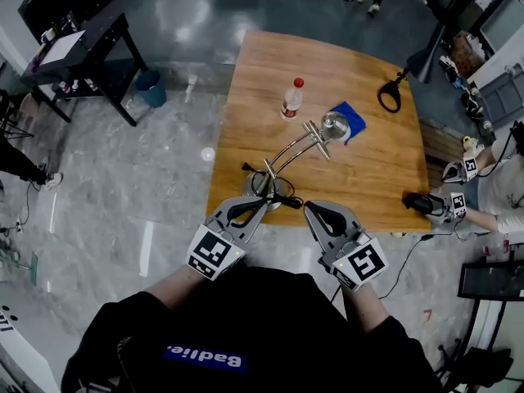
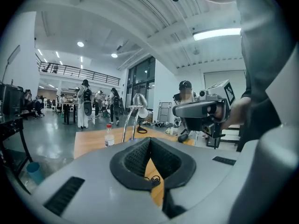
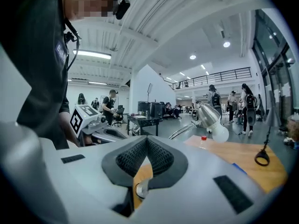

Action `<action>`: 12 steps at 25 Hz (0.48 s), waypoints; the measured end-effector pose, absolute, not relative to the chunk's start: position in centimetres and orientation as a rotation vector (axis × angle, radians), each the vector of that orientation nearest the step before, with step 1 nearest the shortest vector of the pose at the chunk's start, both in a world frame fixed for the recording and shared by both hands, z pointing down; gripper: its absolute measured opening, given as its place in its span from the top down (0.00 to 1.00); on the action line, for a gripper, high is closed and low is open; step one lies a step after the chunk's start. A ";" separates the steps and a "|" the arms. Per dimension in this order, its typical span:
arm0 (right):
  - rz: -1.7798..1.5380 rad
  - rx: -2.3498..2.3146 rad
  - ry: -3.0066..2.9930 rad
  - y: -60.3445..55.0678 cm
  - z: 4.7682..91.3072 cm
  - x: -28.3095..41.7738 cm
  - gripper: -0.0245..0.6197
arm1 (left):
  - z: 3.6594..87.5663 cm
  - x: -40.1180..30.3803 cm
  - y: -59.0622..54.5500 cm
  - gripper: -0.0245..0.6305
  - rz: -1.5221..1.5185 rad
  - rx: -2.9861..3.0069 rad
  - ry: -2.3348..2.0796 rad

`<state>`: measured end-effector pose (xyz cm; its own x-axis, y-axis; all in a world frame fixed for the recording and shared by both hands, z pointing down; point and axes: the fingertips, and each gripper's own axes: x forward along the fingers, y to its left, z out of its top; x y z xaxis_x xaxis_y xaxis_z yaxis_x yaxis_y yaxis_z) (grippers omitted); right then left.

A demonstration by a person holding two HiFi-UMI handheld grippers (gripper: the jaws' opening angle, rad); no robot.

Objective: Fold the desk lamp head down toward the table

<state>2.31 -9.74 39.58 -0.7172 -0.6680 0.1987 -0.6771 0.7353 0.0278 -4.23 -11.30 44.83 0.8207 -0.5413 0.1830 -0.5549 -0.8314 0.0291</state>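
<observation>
**Left gripper** [image 1: 263, 205]: fingers pressed together, nothing between them. It is held level at the near edge of the table, tips just left of the lamp base.

**Right gripper** [image 1: 312, 210]: fingers likewise together and empty, tips just right of the lamp base. The two grippers sit side by side, angled toward each other.

**Desk lamp** [image 1: 291, 149]: chrome. The round base [image 1: 260, 186] stands at the table's near edge with a black cord [image 1: 288, 201] beside it. The twin-rod arm slants up to the far right. The lamp head [image 1: 334, 124] is raised, off the tabletop and untouched.

**Wooden table** [image 1: 327, 68]: it also carries
- a clear bottle [image 1: 291, 99] with a red cap, beyond the lamp
- a blue cloth [image 1: 352, 118] under the lamp head
- a black loop [image 1: 390, 96] at the far right

**Surroundings:** a second person's grippers [image 1: 449, 205] at the table's right edge, and a blue bucket [image 1: 151, 88] on the floor at far left.
</observation>
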 end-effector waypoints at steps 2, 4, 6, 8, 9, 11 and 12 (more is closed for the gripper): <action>0.070 1.108 -2.723 -11.0 39.7 1.7 0.95 | 45.5 -4.6 -12.3 0.95 0.270 2.929 -0.842; 0.083 1.129 -2.713 -12.0 39.9 1.4 0.95 | 46.5 -4.7 -13.2 0.95 0.292 2.924 -0.823; 0.114 1.138 -2.712 -12.8 40.1 1.2 0.95 | 47.4 -4.7 -13.8 0.95 0.324 2.917 -0.812; 0.163 1.148 -2.721 -13.7 40.3 1.5 0.95 | 48.3 -4.7 -14.6 0.95 0.367 2.913 -0.811; 0.192 1.154 -2.724 -14.2 40.4 1.7 0.95 | 48.8 -4.7 -14.9 0.95 0.390 2.908 -0.814; 0.245 1.172 -2.722 -15.2 40.8 2.4 0.95 | 49.7 -4.7 -15.6 0.95 0.426 2.892 -0.827; 0.266 1.181 -2.722 -15.8 40.8 2.7 0.94 | 50.1 -4.7 -15.8 0.95 0.441 2.884 -0.837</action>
